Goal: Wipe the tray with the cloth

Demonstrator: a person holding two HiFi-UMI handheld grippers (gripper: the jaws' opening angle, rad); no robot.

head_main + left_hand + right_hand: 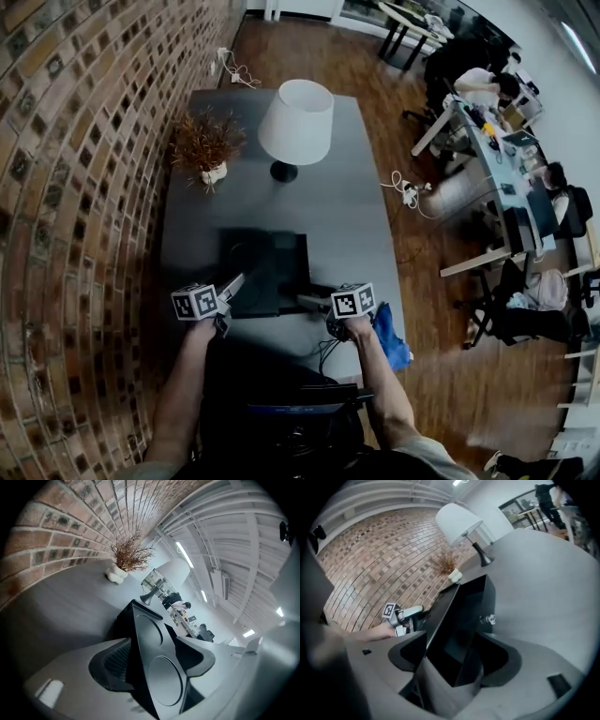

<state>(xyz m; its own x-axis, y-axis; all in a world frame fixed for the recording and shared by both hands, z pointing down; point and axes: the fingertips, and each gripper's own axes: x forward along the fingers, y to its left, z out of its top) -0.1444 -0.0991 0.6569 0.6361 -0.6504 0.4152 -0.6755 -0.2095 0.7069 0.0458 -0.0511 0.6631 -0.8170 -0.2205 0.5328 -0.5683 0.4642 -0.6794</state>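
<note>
A black tray [267, 267] with round recesses lies near the front of the grey table [366, 234]. My left gripper [236, 284] reaches in at its front left edge. In the left gripper view the tray's rim [154, 639] stands between the jaws of the left gripper [154, 660], with the ribbed pad [117, 660] bare beside it. My right gripper [305, 302] is at the tray's front right edge. In the right gripper view the right gripper [454, 656] straddles the tray's wall [464, 620] with gaps on both sides. The blue cloth [392, 339] lies at the table's right edge, beside my right forearm, in neither gripper.
A white-shaded lamp [296, 122] and a dried plant in a white vase [206, 145] stand on the far half of the table. A brick wall [66, 187] runs close along the left. Desks and seated people are far off to the right.
</note>
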